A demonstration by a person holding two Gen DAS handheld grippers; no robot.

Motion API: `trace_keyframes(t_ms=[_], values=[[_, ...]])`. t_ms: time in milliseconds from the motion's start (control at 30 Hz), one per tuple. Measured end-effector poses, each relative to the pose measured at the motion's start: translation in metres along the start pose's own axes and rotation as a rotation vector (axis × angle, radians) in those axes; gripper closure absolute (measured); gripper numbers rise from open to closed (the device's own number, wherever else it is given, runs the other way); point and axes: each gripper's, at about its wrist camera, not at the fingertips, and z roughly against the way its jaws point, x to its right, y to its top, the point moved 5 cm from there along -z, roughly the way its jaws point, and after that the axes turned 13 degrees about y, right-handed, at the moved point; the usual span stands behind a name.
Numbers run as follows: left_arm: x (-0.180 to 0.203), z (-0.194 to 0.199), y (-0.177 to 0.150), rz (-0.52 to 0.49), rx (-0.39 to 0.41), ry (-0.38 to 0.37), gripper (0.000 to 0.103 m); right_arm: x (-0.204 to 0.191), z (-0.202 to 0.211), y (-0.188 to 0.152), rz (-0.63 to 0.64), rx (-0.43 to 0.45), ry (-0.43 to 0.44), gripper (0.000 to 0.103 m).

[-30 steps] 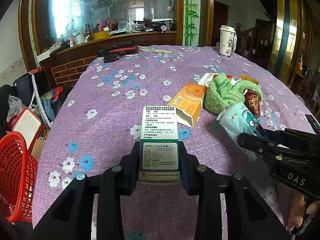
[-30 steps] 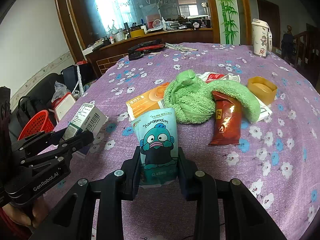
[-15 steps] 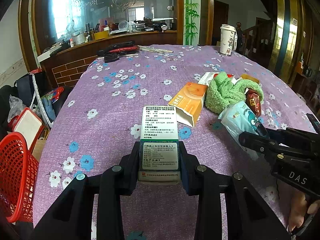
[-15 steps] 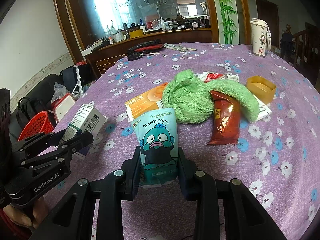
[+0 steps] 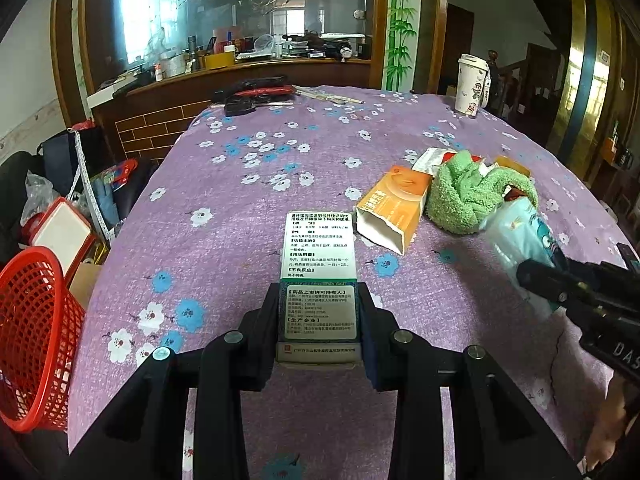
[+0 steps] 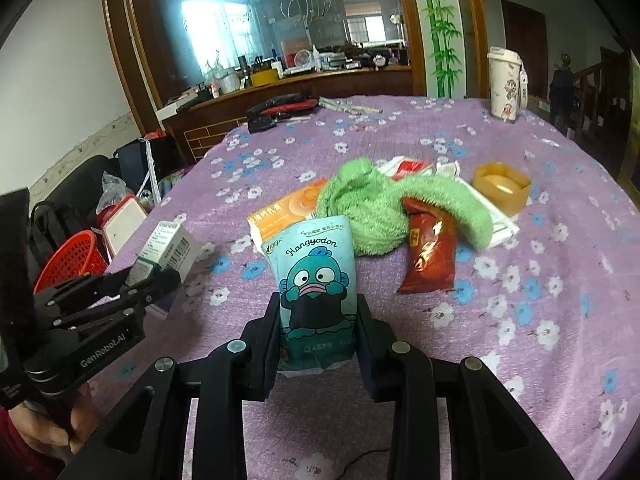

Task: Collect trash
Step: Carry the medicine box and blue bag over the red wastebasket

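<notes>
medicine box (image 5: 319,280) clamped in left gripper (image 5: 320,334), tissue pack (image 6: 314,284) in right gripper (image 6: 318,332)

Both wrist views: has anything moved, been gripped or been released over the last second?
Nothing visibly changed. The left gripper stays shut on the white and green medicine box, and the right gripper stays shut on the blue cartoon pouch. The orange box, green towel, red wrapper and red basket lie where they were.
</notes>
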Motion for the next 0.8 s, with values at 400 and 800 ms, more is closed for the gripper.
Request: trace_keyframes(t_ms=[400,800], values=[[-0.021,0.025,0.009,0.037,0.053,0.017,0.07,-0.023,0.002,0.009,0.022,0.0,0.03,0.067],[-0.064,0.039,0.011,0.115,0.07,0.05,0.07,-0.058,-0.015,0.022,0.071,-0.023,0.088,0.067]])
